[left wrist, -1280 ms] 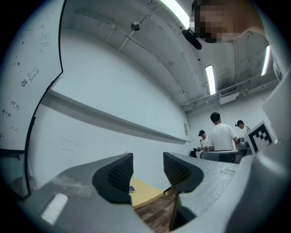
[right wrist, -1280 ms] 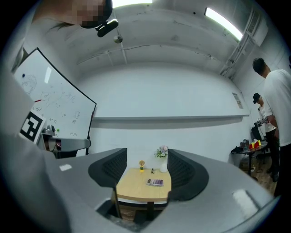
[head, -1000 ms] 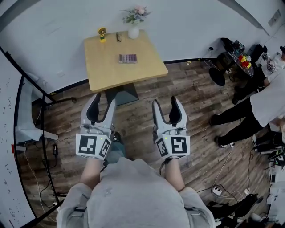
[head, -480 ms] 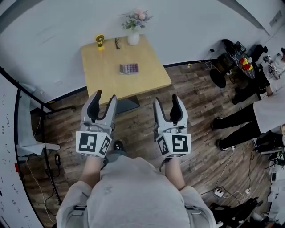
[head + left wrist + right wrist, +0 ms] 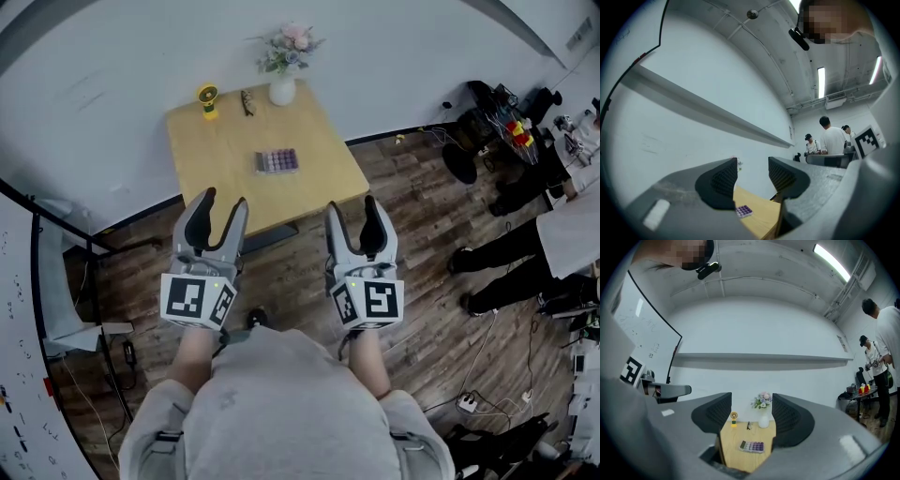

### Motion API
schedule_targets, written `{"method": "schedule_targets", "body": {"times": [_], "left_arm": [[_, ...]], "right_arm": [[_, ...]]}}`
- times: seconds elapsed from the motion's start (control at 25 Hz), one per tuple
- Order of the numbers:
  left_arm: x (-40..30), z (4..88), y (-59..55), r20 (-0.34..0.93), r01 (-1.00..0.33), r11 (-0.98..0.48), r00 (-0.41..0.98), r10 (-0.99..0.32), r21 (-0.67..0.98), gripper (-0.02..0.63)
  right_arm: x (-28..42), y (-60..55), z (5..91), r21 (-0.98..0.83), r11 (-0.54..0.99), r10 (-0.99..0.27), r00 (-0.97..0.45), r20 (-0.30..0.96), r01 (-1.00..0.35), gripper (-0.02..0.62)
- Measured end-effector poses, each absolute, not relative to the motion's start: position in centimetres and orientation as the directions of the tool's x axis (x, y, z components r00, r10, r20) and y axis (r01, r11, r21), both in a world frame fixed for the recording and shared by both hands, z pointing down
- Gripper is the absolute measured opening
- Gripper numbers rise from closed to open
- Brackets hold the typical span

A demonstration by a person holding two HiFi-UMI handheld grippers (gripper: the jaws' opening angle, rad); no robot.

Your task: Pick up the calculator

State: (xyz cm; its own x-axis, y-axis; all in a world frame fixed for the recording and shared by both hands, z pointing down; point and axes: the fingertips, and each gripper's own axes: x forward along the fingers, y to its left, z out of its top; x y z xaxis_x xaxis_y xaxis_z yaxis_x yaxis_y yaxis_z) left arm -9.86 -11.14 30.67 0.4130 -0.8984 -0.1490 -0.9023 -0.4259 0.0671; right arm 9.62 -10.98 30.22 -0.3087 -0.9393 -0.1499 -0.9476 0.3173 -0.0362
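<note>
1. Calculator lies flat near the middle of the worktop, at 12 o'clock from both tongs and well apart from them. Nothing reached yet.
2. Risk, left: yellow fan at 10 o'clock from the calculator, glasses at 11. An overshoot along the worktop could sweep either one.
3. Risk, centre: the calculator is a thin flat slab. Tongs coming in near level will likely skate over the keys or shove it toward the wall. They need to tip down and straddle its edges.
4. Risk, right: vase of flowers at 12 o'clock from the calculator, top-heavy by the look. A push that way could topple it.
5. Left tongs: released, jaws well apart, nothing between them, touching nothing. They hang over the floor, short of the worktop edge.
6. Right tongs: same — spread wide, empty. The calculator shows through the gap, far ahead.
</note>
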Motion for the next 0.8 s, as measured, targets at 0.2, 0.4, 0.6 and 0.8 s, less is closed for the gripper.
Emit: {"method": "schedule_targets", "body": {"times": [0.2,0.4,0.6,0.8], "left_arm": [[-11.3,30.7,-13.9,-0.145,-0.892,-0.448,0.438,-0.887,0.050,0.207],[-12.5,31.0,-16.4,-0.137,-0.887,-0.458,0.447,-0.884,0.060,0.206],[-12.1,32.0,-18.6,-0.118,-0.867,-0.489,0.478,-0.870,0.097,0.206],[-11.1,33.5,-20.3,-0.086,-0.852,-0.511,0.504,-0.859,0.117,0.206]], "right_arm": [[8.7,-13.6,30.4,-0.055,0.283,-0.950,-0.273,-0.152,-0.957,0.252],[7.9,-15.6,30.8,-0.058,0.257,-0.958,-0.246,-0.145,-0.965,0.242],[7.7,-16.9,31.7,-0.045,0.236,-0.967,-0.230,-0.109,-0.971,0.242],[8.7,-18.1,33.1,-0.056,0.207,-0.977,-0.203,-0.071,-0.977,0.242]]}}
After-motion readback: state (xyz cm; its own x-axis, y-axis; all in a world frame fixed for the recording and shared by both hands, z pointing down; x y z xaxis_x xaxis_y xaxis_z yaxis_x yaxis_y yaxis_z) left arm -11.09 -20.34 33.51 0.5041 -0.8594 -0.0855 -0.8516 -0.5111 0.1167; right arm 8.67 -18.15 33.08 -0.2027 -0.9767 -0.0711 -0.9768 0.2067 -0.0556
